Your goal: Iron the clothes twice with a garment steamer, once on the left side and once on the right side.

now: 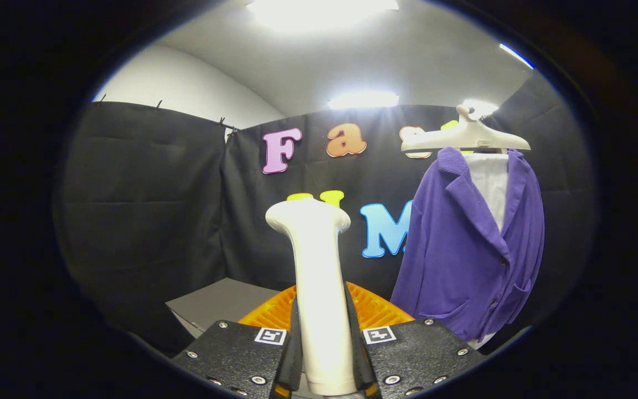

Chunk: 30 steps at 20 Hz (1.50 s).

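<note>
Clamping the upright garment steamer, the gripper faces a hanging purple jacket.

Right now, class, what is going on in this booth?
A hand-held gripper is shut on the handle of a white garment steamer, holding it upright with its head up. Beyond the fingers and off to the right, a purple cardigan hangs on a pale hanger over a white shirt. The steamer is apart from the cardigan, so no steaming pass is under way.

Tongs: textured plates, silver screws along edges, square black-and-white marker tag atop each side.
</note>
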{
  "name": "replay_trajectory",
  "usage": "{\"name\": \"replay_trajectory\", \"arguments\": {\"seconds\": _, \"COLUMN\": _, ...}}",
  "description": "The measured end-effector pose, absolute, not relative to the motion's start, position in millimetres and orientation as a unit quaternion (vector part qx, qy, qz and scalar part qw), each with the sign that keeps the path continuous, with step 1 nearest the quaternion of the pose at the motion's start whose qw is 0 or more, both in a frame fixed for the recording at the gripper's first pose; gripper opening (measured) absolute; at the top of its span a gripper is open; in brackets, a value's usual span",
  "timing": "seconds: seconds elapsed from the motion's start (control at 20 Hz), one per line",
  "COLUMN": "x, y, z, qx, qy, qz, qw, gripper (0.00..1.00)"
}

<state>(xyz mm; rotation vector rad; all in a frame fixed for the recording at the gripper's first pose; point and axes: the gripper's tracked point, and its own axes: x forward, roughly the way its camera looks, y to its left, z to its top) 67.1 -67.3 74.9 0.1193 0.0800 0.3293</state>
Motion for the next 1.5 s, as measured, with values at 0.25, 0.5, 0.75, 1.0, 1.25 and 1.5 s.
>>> {"name": "replay_trajectory", "arguments": {"seconds": 0.25, "x": 28.4, "y": -107.0, "z": 94.8, "qx": 0.064, "qy": 0.005, "qz": 0.172, "qw": 0.983, "gripper": 0.36}}
{"name": "replay_trajectory", "arguments": {"seconds": 0.5, "x": 17.0, "y": -160.8, "z": 117.3, "qx": 0.076, "qy": -0.025, "qz": 0.154, "qw": 0.985, "gripper": 0.36}}
{"name": "replay_trajectory", "arguments": {"seconds": 0.75, "x": 37.5, "y": -218.7, "z": 117.9, "qx": 0.072, "qy": -0.039, "qz": 0.083, "qw": 0.993, "gripper": 0.36}}
{"name": "replay_trajectory", "arguments": {"seconds": 1.0, "x": 65.7, "y": -245.8, "z": 109.9, "qx": 0.053, "qy": -0.047, "qz": 0.026, "qw": 0.997, "gripper": 0.36}}
{"name": "replay_trajectory", "arguments": {"seconds": 1.25, "x": 105.4, "y": -265.5, "z": 100.7, "qx": 0.029, "qy": -0.053, "qz": -0.027, "qw": 0.998, "gripper": 0.36}}
{"name": "replay_trajectory", "arguments": {"seconds": 1.5, "x": 141.6, "y": -276.3, "z": 85.7, "qx": 0.013, "qy": -0.045, "qz": -0.055, "qw": 0.997, "gripper": 0.36}}
